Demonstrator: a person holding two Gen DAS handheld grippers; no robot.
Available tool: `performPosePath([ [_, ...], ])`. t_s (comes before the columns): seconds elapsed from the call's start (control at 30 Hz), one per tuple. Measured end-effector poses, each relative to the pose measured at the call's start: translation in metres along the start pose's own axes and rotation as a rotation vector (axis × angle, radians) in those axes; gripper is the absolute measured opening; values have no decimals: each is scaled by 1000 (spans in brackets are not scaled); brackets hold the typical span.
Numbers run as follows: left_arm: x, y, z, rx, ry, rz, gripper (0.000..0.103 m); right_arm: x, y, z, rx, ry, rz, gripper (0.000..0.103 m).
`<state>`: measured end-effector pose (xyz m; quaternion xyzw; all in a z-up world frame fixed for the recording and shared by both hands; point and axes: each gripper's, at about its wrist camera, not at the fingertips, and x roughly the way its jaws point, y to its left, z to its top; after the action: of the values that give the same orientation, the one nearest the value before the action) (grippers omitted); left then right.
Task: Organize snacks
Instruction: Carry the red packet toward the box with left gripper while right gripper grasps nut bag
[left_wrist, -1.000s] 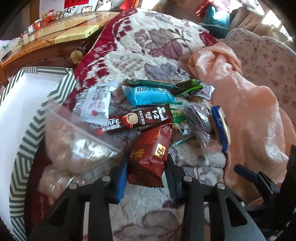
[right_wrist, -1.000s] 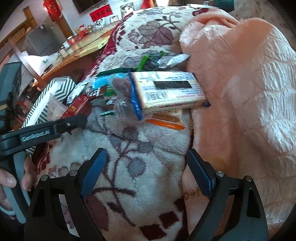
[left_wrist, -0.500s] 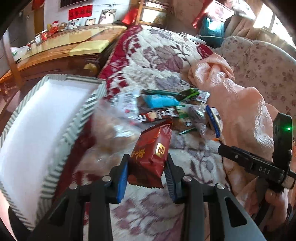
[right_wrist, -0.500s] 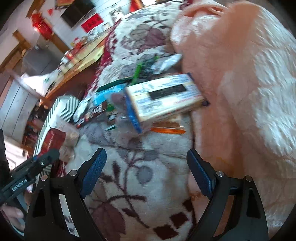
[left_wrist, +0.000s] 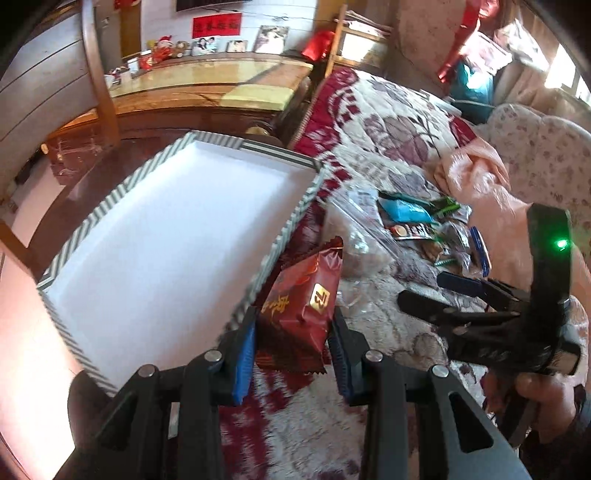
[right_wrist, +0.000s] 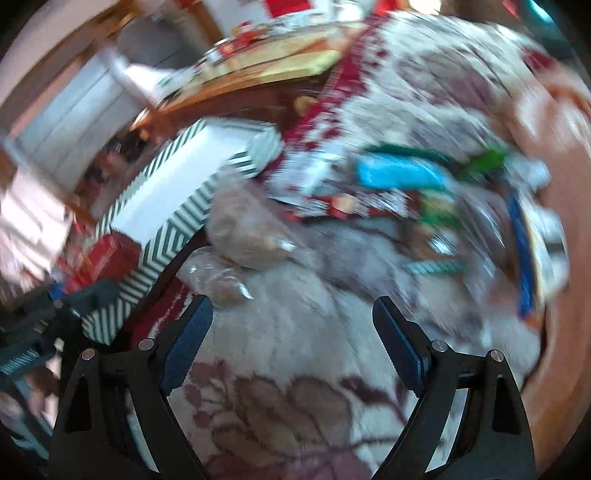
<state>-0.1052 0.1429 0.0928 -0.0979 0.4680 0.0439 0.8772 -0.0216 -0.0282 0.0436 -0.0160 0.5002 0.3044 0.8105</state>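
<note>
Closest to me, the left gripper (left_wrist: 293, 341) is clamped on a dark red snack packet (left_wrist: 301, 301), its blue-padded fingers (left_wrist: 244, 360) pressing the wrapper from both sides. The packet is lifted clear of the floral blanket (left_wrist: 388, 321) and sits just beside the near right edge of the striped box (left_wrist: 291, 229), not yet over its white bottom. The box lies open with nothing showing inside it.

To the right, the right gripper (right_wrist: 291, 339) hangs over the blanket with its jaws spread wide and nothing between them; the person's hand (left_wrist: 543, 402) is wrapped around its handle, and a green light glows on its body. Its own camera view is heavily smeared, so small details there are hard to read.

A little further on, a clear plastic bag of brownish snacks (left_wrist: 354, 236) lies against the box's right side. Beyond it sits the loose pile of snacks: a light blue packet (left_wrist: 404, 212), a brown coffee stick (left_wrist: 412, 230) and green wrappers (left_wrist: 445, 205), touching and overlapping one another. A peach-coloured cloth (left_wrist: 476, 177) is bunched on the pile's far right. Further back stands a wooden table (left_wrist: 207, 86) with small ornaments and photos along the wall.
</note>
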Motion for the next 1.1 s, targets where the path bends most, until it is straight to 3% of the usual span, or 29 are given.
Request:
performPosePath([
  [0.1,-5,10,2,-27,-13,3,39,12,16,10,-67,12,-12,89],
  [0.23,-8,18,3,-47,-23,-2,39,25,13,23,54,35,46,89],
  [0.43,-10,28,3,-65,-26,-11,39,59,18,37,162,60,-13,89],
  [0.6,-10,32,1,-74,-23,-17,39,71,20,46,161,42,-48,90],
  [0.67,-8,33,0,-76,-22,-19,39,63,23,43,119,26,-51,81],
  [0.73,-6,34,-1,-85,-16,-27,37,53,21,43,66,-3,-29,49],
  [0.93,-8,30,1,-80,-34,-34,35,36,14,41,18,11,-2,40],
  [1.0,-10,30,2,-73,-39,-33,32,28,15,41,-2,-1,3,34],
  [1.03,-10,30,2,-73,-36,-35,31,25,16,40,-13,-6,-3,26],
  [1.1,-9,31,1,-72,-21,-44,31,19,18,39,-44,-12,-3,25],
])
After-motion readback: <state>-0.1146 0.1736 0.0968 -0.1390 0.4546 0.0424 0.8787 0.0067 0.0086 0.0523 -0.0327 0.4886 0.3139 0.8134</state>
